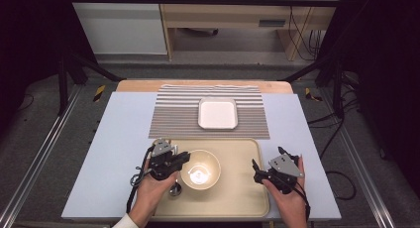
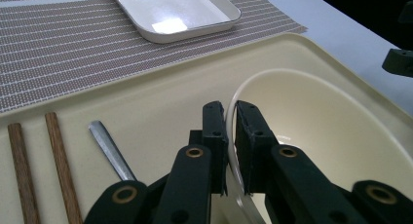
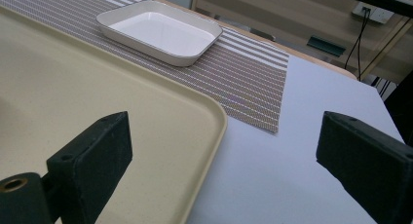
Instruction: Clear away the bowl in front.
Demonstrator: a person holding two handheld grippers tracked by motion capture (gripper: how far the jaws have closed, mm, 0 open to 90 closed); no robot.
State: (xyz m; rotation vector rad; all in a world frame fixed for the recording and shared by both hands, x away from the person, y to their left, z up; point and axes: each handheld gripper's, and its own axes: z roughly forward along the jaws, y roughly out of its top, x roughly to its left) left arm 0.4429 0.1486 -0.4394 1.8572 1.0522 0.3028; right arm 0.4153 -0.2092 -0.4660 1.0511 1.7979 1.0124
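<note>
The bowl point(image 1: 200, 169) was positioned on the beige tray point(image 1: 242, 198), in its left half. The left gripper point(image 2: 231, 118) was closed on the bowl's rim, one jaw inside and one outside. The right gripper point(image 3: 224, 151) was held wide apart over the tray's right edge, nothing between its jaws.

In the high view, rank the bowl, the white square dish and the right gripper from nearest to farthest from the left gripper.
1. Bowl: on the tray, its rim pinched in the left gripper.
2. Right gripper: across the tray, at its right edge.
3. White square dish: on the striped mat beyond the tray; not much farther than the right gripper.
</note>
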